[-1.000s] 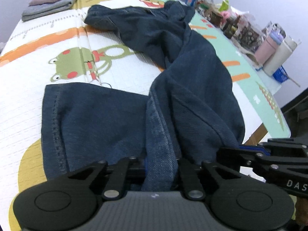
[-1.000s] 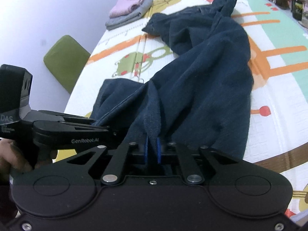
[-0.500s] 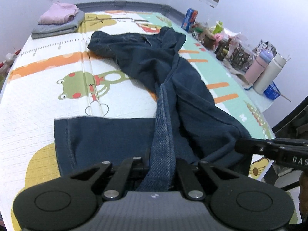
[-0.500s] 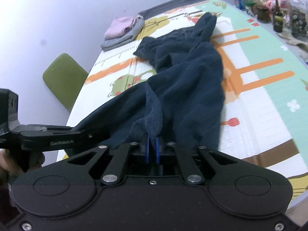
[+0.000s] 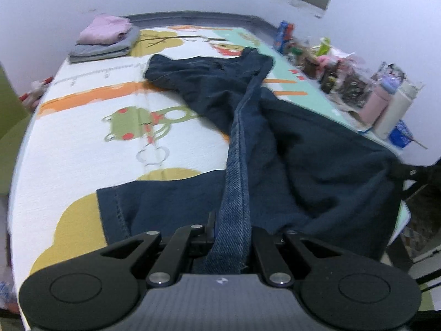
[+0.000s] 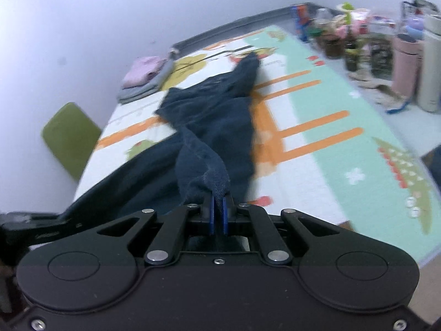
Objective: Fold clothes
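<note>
Dark blue jeans (image 5: 303, 149) stretch along the patterned play mat (image 5: 82, 127), from the far end toward me. My left gripper (image 5: 231, 237) is shut on a leg's seam edge, and the denim rises taut from the mat into its jaws. My right gripper (image 6: 217, 215) is shut on another bunch of the same jeans (image 6: 215, 115), pinched between its blue pads (image 6: 211, 215). In the left wrist view the right gripper (image 5: 408, 171) shows at the right edge, holding the hem. Both grippers hover above the near edge of the mat.
Folded pink and grey clothes (image 5: 104, 40) are stacked at the mat's far left corner. Bottles, flasks (image 5: 394, 110) and packets crowd the right side. A green chair (image 6: 70, 138) stands left of the table. The mat's near edge (image 6: 344, 220) drops off below the right gripper.
Both grippers have risen and pulled back toward me, lifting the held denim off the mat and drawing the jeans out longer. They have also moved apart.
</note>
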The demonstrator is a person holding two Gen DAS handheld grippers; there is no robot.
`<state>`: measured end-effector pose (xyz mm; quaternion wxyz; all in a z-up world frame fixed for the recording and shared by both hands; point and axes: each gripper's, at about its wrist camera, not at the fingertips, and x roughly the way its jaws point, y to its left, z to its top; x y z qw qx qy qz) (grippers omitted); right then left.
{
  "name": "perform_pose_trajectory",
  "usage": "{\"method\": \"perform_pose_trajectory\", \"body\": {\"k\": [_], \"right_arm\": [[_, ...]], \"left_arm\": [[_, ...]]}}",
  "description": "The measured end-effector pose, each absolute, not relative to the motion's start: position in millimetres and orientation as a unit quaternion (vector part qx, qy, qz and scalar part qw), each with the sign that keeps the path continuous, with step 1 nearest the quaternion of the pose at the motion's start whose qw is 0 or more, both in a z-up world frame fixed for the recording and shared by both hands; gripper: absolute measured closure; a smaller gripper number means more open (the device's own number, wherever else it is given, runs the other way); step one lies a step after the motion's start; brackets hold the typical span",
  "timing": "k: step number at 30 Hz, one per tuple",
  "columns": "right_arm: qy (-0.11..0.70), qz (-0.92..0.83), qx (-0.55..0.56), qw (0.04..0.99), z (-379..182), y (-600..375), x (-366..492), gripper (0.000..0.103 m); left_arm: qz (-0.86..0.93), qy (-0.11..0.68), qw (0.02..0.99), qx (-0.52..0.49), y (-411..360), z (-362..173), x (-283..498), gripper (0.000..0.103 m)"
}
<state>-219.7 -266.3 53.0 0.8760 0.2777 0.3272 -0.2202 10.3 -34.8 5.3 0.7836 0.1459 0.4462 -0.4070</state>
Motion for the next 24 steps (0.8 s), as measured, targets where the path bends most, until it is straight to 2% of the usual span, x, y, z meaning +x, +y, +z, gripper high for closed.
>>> {"method": "perform_pose_trajectory", "body": {"k": [13, 24], "right_arm": [[0.323, -0.300, 0.292, 0.849, 42.9, -332.9, -282.0, 0.098], [0.335, -0.324, 0.289, 0.837, 30.1, -359.7, -300.7, 0.098]], "left_arm": [[-0.319, 0.454, 0.819, 0.148, -10.1, 5.8, -12.4, 0.098], [-0.350, 0.459, 0.813, 0.077, -7.7, 31.5, -47.4, 0.099]]}}
